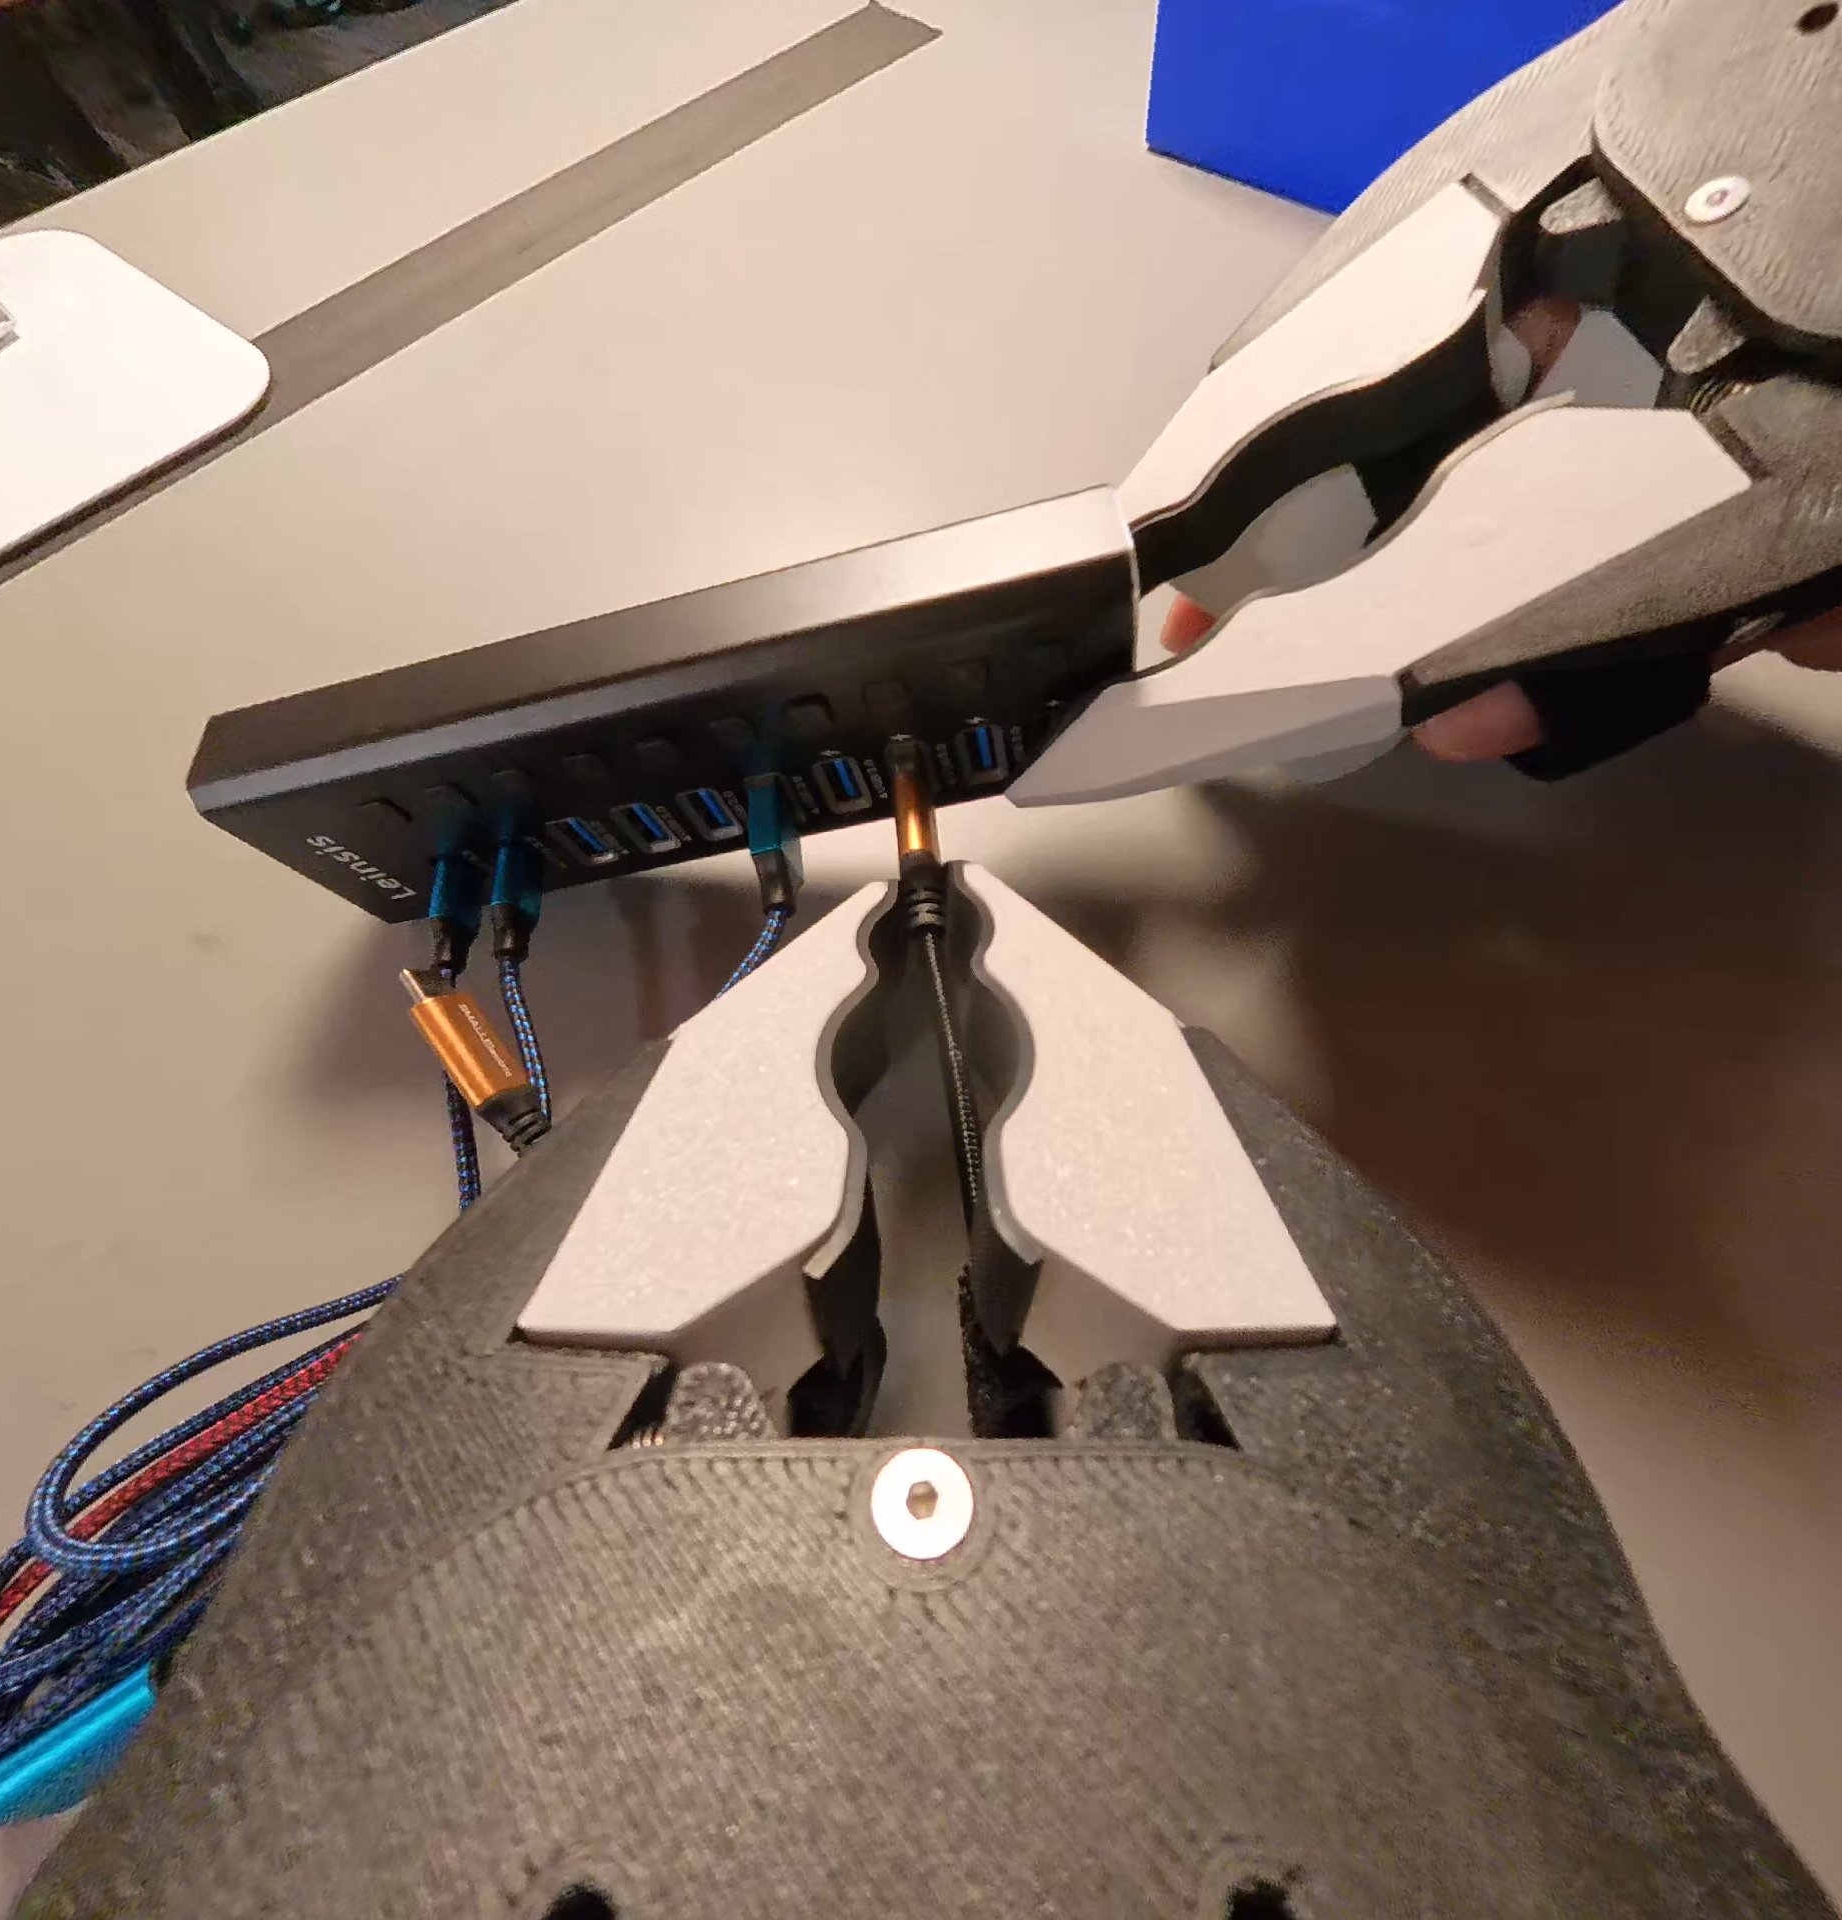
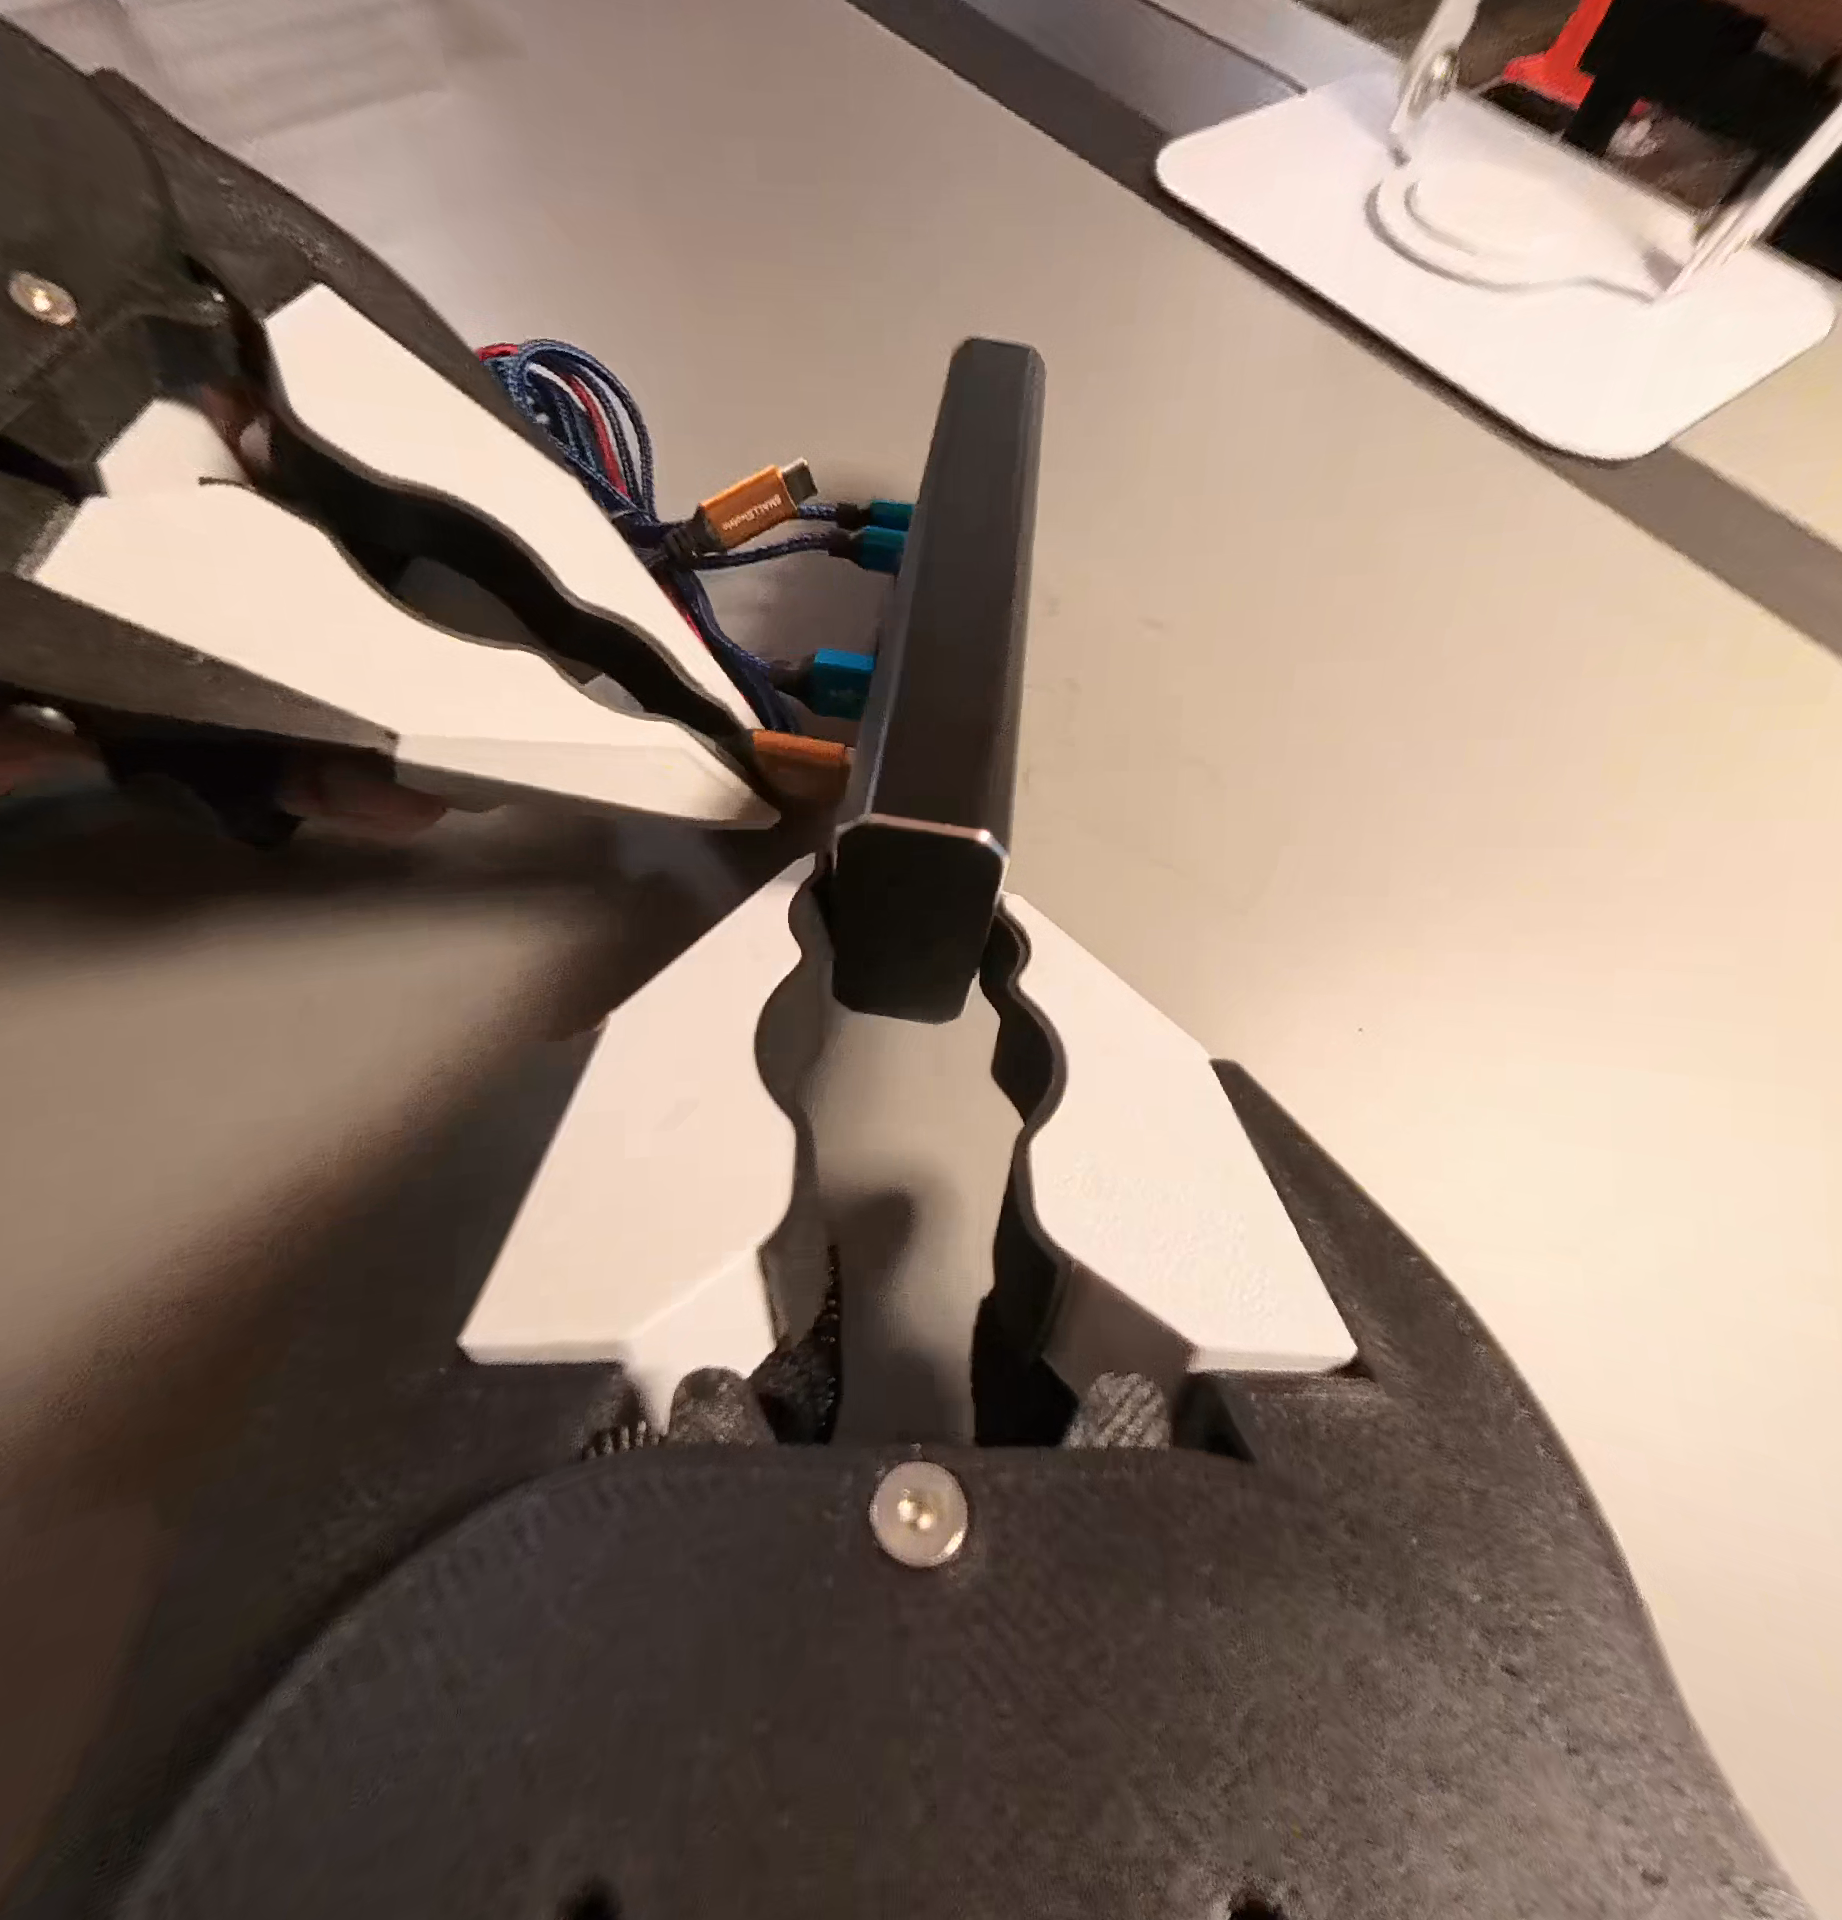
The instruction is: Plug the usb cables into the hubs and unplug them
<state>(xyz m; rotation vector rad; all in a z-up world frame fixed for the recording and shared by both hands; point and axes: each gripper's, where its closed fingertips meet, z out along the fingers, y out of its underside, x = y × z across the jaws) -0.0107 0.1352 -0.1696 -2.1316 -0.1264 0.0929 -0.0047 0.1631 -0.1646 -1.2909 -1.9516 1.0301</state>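
1. On a smooth beige tabletop [image 1: 688, 343] crossed by a dark grey strip [image 1: 543, 218], a long black USB hub [image 1: 668, 675] is seen; a blue panel [image 1: 1312, 94] is shown only by the left wrist view.
2. A white flat monitor stand base [image 2: 1499, 270] with a shiny neck is shown most fully by the right wrist view.
3. The hub's near end is pinched between the right gripper [image 2: 912, 914] and its white wavy-edged fingers.
4. The braided black strain-relief behind an orange metal plug [image 1: 912, 821], seated in the hub, is clamped by the left gripper [image 1: 922, 894].
5. Three teal plugs [image 1: 766, 821] are seated in the hub; a loose orange connector [image 1: 460, 1039] lies beside braided blue and red cables [image 1: 169, 1455].
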